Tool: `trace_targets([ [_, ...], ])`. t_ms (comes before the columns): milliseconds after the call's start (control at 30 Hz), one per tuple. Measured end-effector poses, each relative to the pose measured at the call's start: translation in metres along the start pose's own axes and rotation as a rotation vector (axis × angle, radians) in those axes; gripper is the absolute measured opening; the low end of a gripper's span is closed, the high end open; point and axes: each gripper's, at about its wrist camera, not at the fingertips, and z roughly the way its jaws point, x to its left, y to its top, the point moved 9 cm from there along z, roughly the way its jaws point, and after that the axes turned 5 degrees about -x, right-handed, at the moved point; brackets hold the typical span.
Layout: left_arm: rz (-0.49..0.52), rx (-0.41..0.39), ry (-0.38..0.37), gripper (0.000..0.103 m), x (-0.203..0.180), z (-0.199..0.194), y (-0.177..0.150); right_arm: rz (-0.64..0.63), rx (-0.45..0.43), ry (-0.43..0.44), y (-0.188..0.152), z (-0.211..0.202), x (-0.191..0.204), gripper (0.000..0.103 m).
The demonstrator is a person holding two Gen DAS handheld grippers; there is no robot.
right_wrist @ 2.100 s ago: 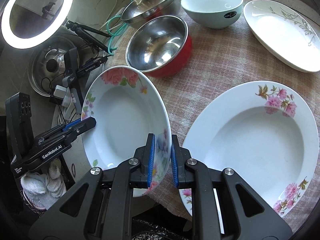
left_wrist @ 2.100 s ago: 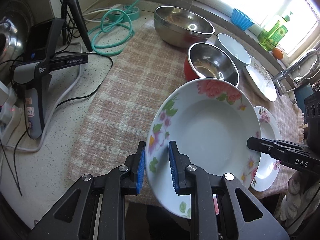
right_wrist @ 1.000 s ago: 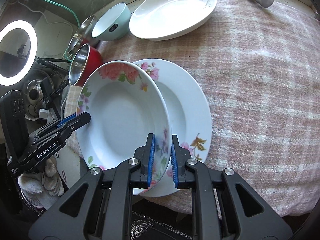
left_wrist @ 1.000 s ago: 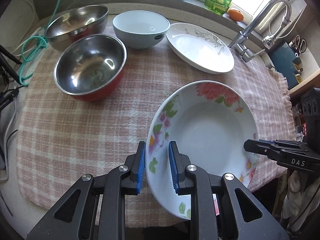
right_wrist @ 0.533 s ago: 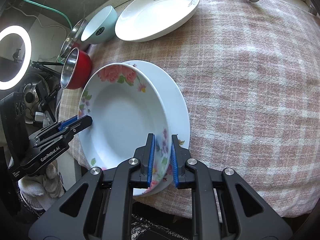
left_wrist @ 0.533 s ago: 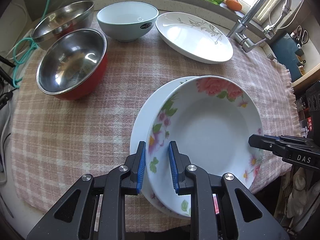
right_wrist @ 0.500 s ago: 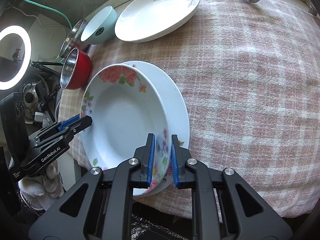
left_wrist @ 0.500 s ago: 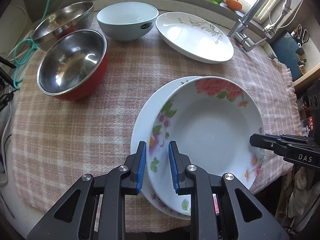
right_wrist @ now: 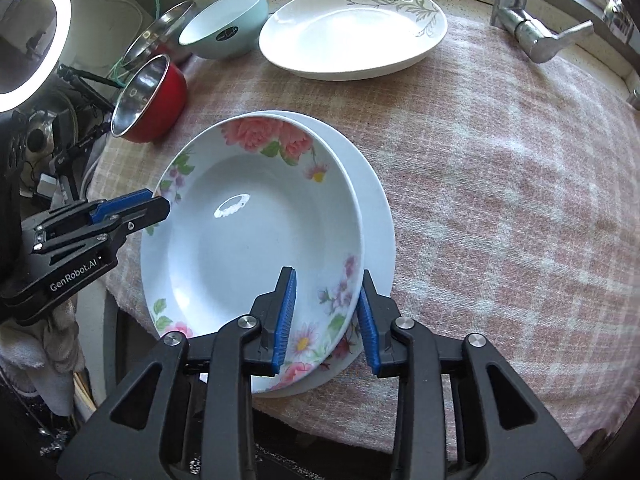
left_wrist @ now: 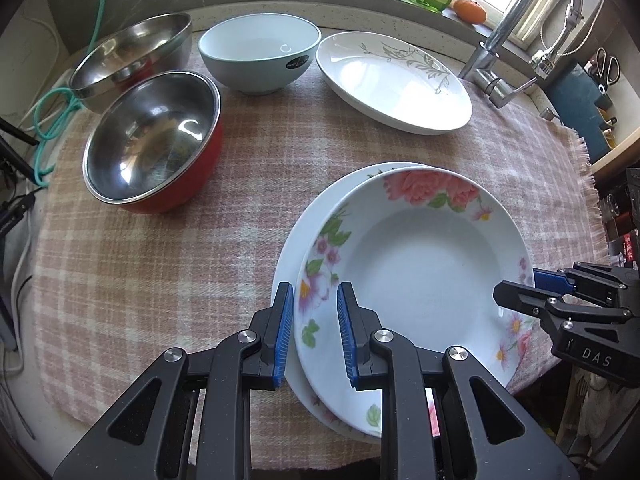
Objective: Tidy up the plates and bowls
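On the checked cloth (left_wrist: 168,264) that covers the tabletop, 2 flowered plates sit stacked, and both grippers meet at the upper one.

Going left to right from the left gripper (left_wrist: 314,334): well ahead and to its left stand a red bowl with a steel inside (left_wrist: 154,152) and, behind that, a plain steel bowl (left_wrist: 132,58). Further ahead sits a pale blue bowl (left_wrist: 256,54), then a white plate with a grey leaf pattern (left_wrist: 394,82), and a tap (left_wrist: 516,20) beyond it to the right.

The left gripper is narrow, its blue pads (left_wrist: 285,332) clamped on the left rim of the top flowered plate (left_wrist: 420,276). That plate lies nested, slightly off centre, in the bottom flowered plate (left_wrist: 296,248), whose white rim shows just outside it.

The right gripper (right_wrist: 326,318) sits at the opposite rim. Its jaws are opening: the rim is between them, yet the pads (right_wrist: 286,316) no longer press on it.

Gripping at 2 opposite edges likely kept the wide, shallow plate level while it was lowered onto its match. With the plate now resting on the one below, the right side can let go; I judge the left release comes next. The bowls and the leaf-pattern plate are not yet sorted.
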Motion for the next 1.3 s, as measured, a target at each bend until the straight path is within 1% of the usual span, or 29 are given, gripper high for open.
trace_targets([
  [67,-0.002,-0.001,-0.002,0.02,0.0,0.0,0.0,-0.047,-0.004,-0.04,-0.001,0.0,0.003,0.039],
  [100,-0.005,-0.001,-0.005,0.02,0.0,0.0,0.0,-0.059,-0.006,-0.049,-0.001,0.0,0.005,0.043],
  [133,-0.006,-0.001,-0.007,0.02,0.0,-0.001,0.0,-0.064,-0.008,-0.053,-0.002,0.0,0.005,0.044],
  [200,-0.007,-0.001,-0.008,0.02,0.0,-0.001,0.0,-0.068,-0.01,-0.061,-0.001,-0.001,0.003,0.044],
  [400,-0.019,0.0,-0.02,0.02,0.001,-0.004,0.001,-0.055,-0.026,-0.045,0.001,-0.009,-0.002,0.044],
  [567,-0.049,-0.024,-0.039,0.02,0.004,-0.011,0.011,-0.015,-0.067,-0.018,0.009,-0.023,-0.015,0.045],
  [600,-0.059,-0.029,-0.047,0.02,0.004,-0.012,0.013,-0.009,-0.081,-0.019,0.011,-0.028,-0.02,0.047],
  [633,-0.067,-0.031,-0.055,0.02,0.004,-0.012,0.016,-0.002,-0.096,-0.025,0.015,-0.031,-0.024,0.053],
  [667,-0.074,-0.034,-0.062,0.02,0.004,-0.012,0.019,0.007,-0.114,-0.028,0.021,-0.034,-0.028,0.057],
  [700,-0.08,-0.039,-0.066,0.02,0.003,-0.012,0.022,0.017,-0.132,-0.029,0.026,-0.038,-0.032,0.063],
  [733,-0.086,-0.042,-0.068,0.021,0.003,-0.011,0.025,0.027,-0.147,-0.029,0.032,-0.041,-0.037,0.066],
  [900,-0.124,-0.072,-0.085,0.021,-0.001,-0.007,0.049,0.06,-0.211,-0.045,0.061,-0.051,-0.064,0.066],
  [967,-0.136,-0.089,-0.091,0.021,-0.003,-0.005,0.06,0.074,-0.229,-0.037,0.074,-0.05,-0.074,0.066],
  [1033,-0.159,-0.099,-0.106,0.021,-0.005,-0.001,0.07,0.075,-0.252,-0.034,0.087,-0.05,-0.083,0.066],
  [1133,-0.187,-0.102,-0.099,0.021,-0.006,0.01,0.084,0.06,-0.297,-0.037,0.109,-0.048,-0.093,0.066],
  [1300,-0.218,-0.088,-0.101,0.021,-0.008,0.028,0.101,0.033,-0.292,-0.009,0.135,-0.033,-0.101,0.066],
])
